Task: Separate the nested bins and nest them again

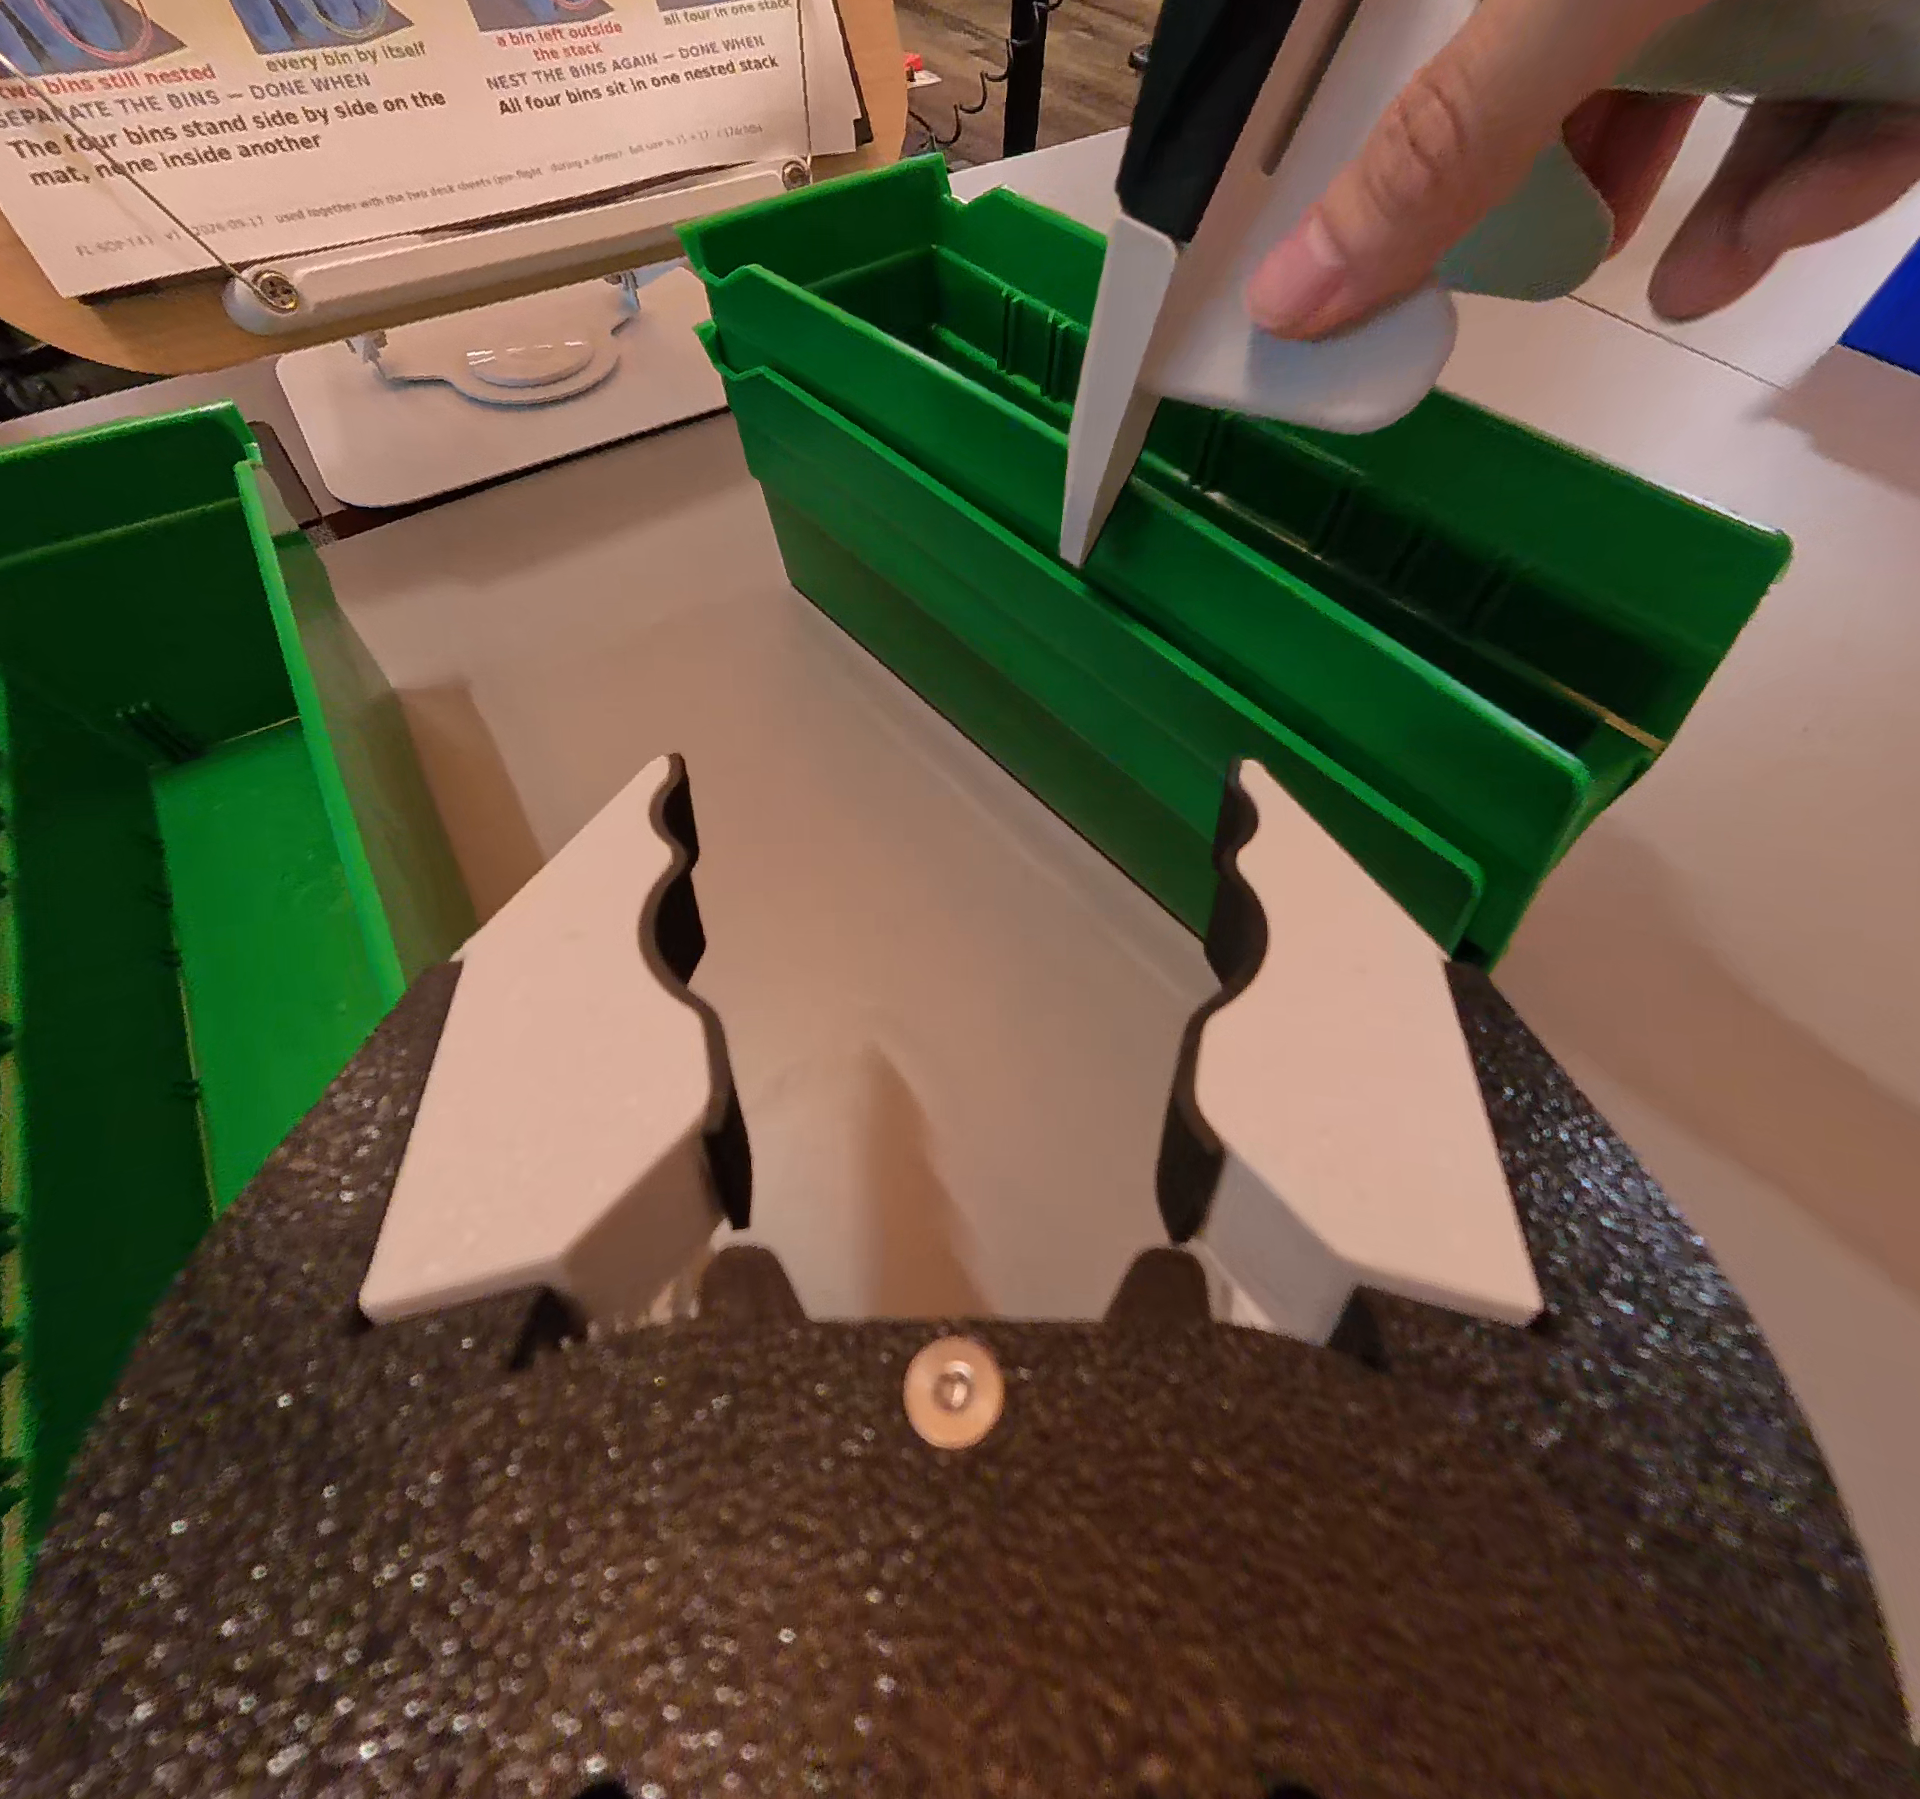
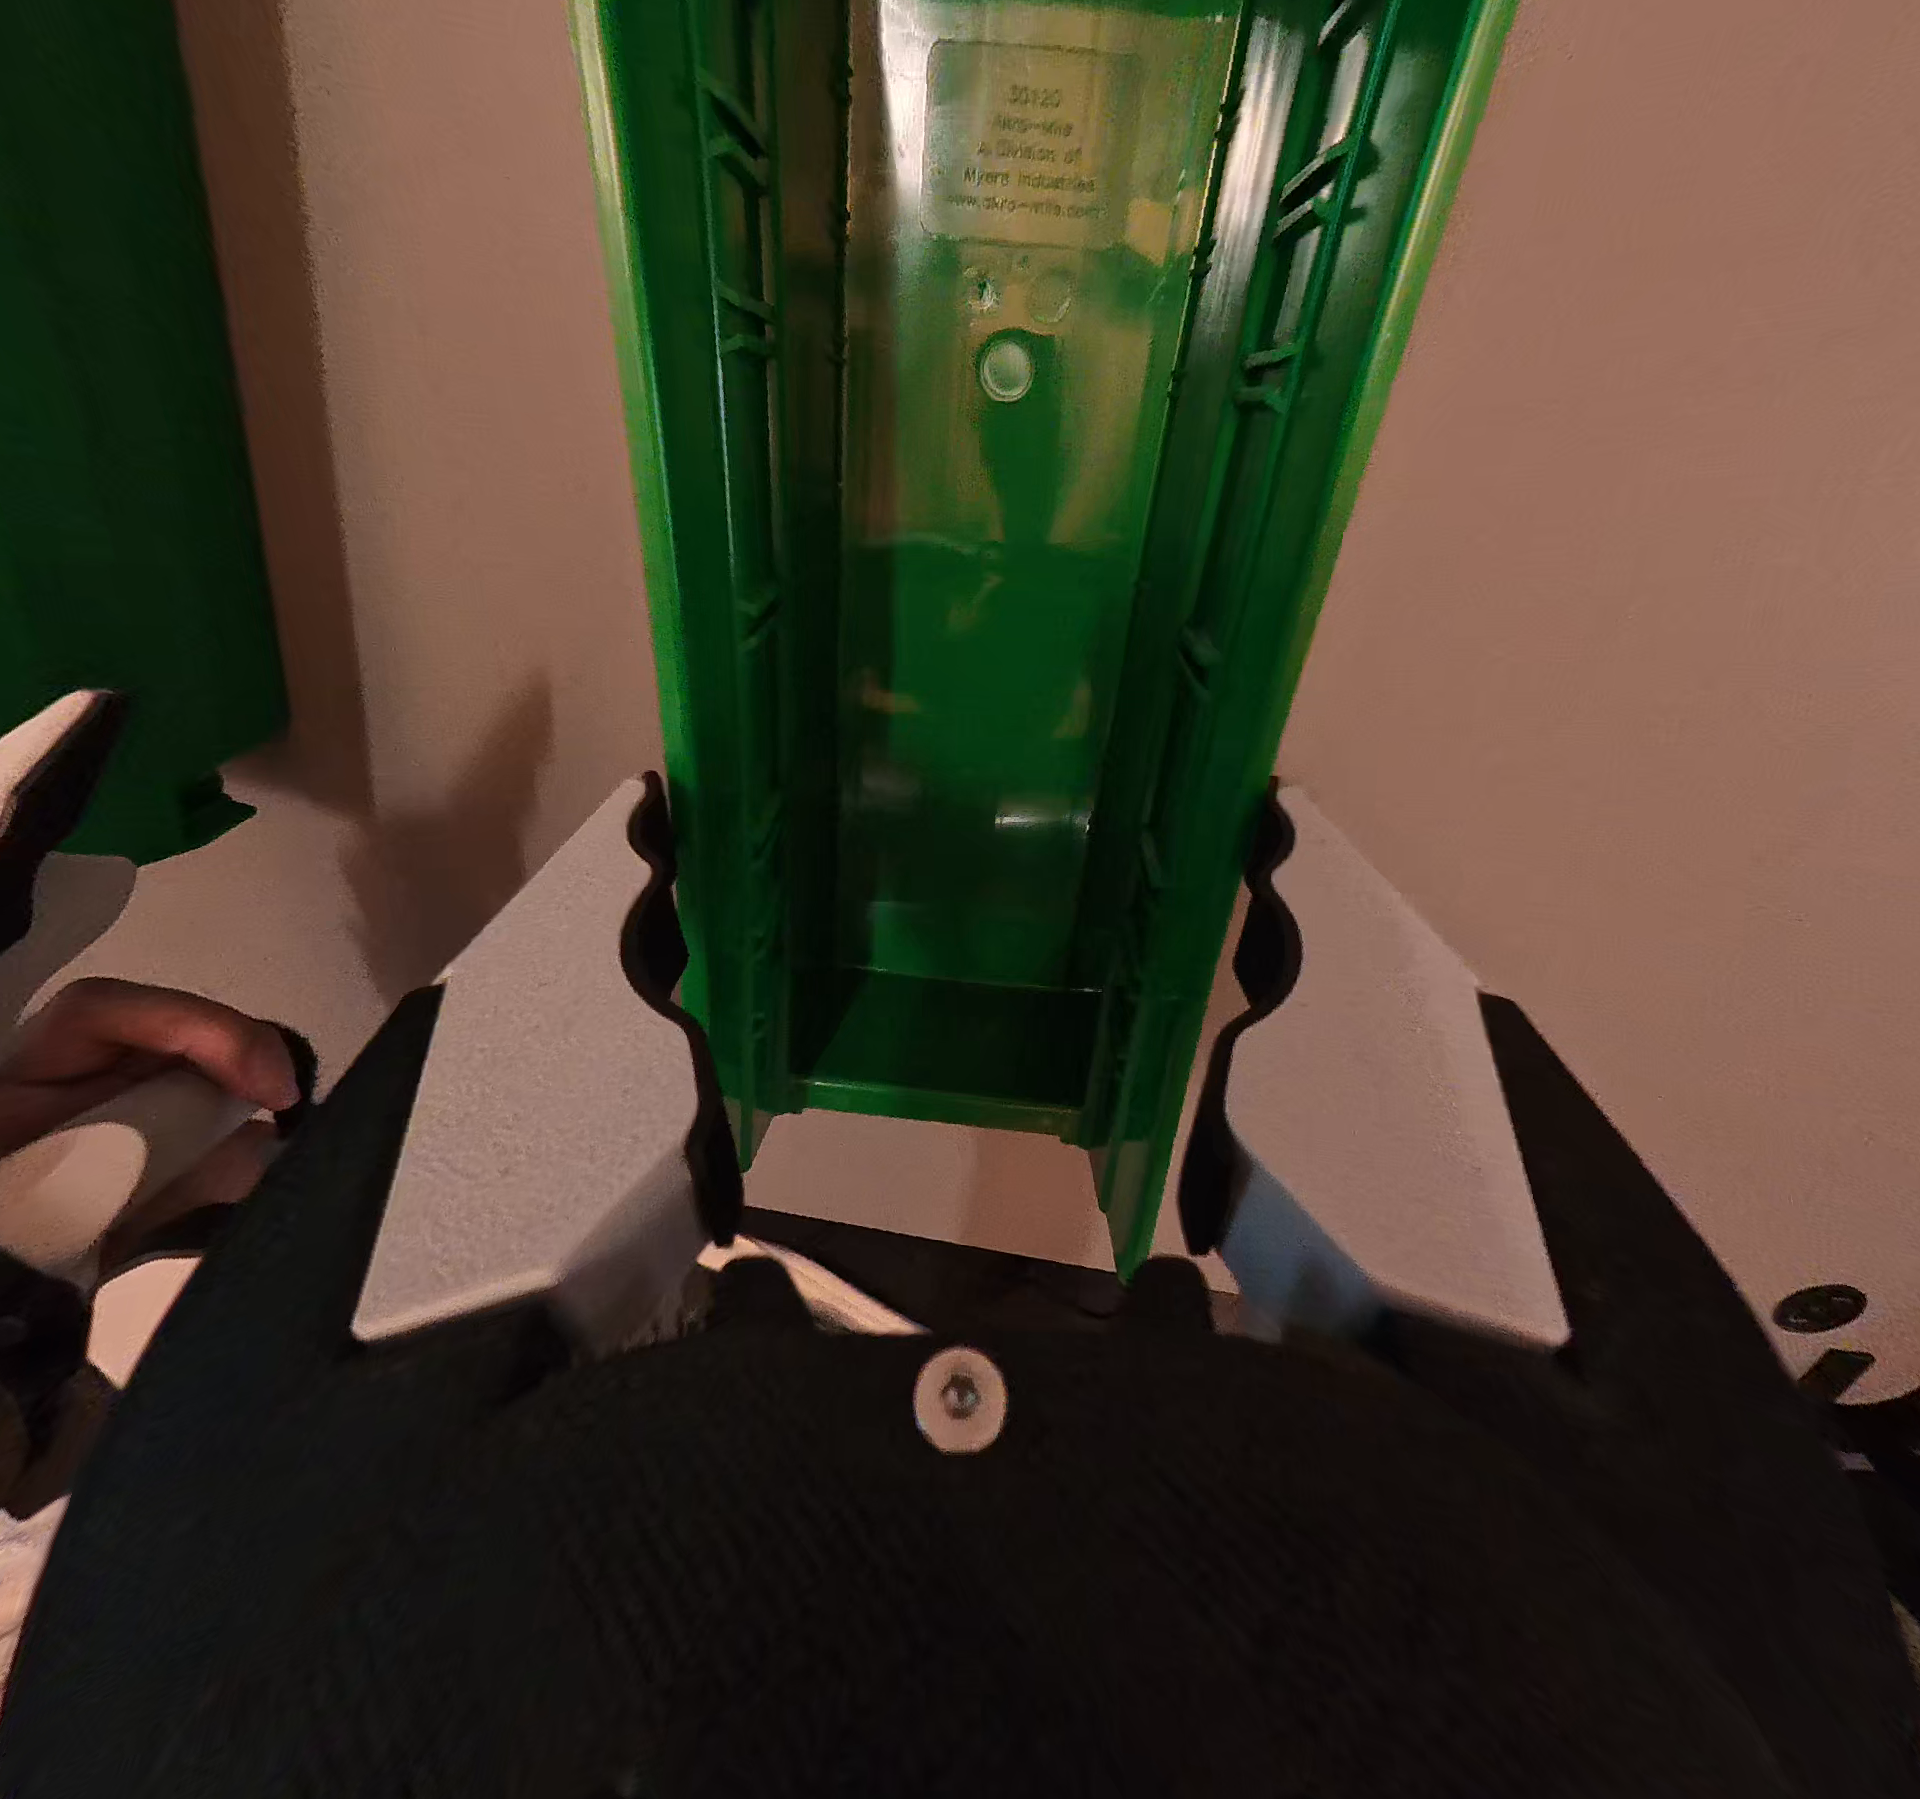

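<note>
A stack of nested green bins (image 1: 1143, 669) stands on the table at centre right, several rims showing one inside another. My right gripper (image 2: 961, 804) is open and comes down from above, its jaws straddling the top bin (image 2: 997, 502) near one end. Its left pad touches the bin's wall; the right pad sits just off the other wall. One of its fingers (image 1: 1101, 419) shows against the bin's near wall in the left wrist view. My left gripper (image 1: 956, 773) is open and empty, low over the table beside the stack. A separate green bin (image 1: 208, 710) stands at the left.
A stand holding an instruction sheet (image 1: 416, 87) sits behind the bins on a white base. A person's hand (image 1: 1403, 191) holds the right gripper. The beige table (image 1: 831, 606) lies between the bins. The other bin (image 2: 114, 399) and a left gripper finger (image 2: 52, 773) show in the right wrist view.
</note>
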Demonstrator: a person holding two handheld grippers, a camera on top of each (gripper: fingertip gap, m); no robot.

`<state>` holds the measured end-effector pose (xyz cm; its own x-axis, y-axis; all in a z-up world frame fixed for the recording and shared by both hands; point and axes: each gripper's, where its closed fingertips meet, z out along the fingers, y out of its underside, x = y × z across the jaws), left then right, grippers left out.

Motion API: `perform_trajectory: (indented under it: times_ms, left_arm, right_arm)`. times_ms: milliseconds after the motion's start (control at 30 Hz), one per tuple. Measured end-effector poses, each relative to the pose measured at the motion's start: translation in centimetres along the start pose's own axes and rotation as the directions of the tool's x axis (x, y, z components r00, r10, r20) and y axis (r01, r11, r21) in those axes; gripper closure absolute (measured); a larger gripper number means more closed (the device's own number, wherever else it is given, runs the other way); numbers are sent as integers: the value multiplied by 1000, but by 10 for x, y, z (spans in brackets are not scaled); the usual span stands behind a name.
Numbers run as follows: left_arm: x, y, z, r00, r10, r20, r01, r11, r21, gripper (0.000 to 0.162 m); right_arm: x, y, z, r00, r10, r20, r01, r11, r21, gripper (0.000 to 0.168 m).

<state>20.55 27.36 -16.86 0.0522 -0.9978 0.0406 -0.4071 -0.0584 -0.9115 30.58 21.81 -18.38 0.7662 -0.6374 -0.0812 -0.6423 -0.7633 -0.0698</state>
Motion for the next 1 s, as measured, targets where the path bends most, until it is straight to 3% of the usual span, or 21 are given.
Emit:
perform_trajectory:
  times_ms: [267,667,1000]
  left_arm:
    - [-2,0,-1,1000,-8,0,8,1000,2,64]
    - [2,5,4,1000,-2,-7,1,1000,-19,64]
    - [10,3,5,1000,28,-1,-28,999,-21,64]
  right_arm:
    - [0,-5,-3,1000,7,30,-8,1000,5,73]
    - [-7,-15,-18,997,5,74,-9,998,57,80]
    - [-2,-8,-2,998,19,62,-24,997,76,63]
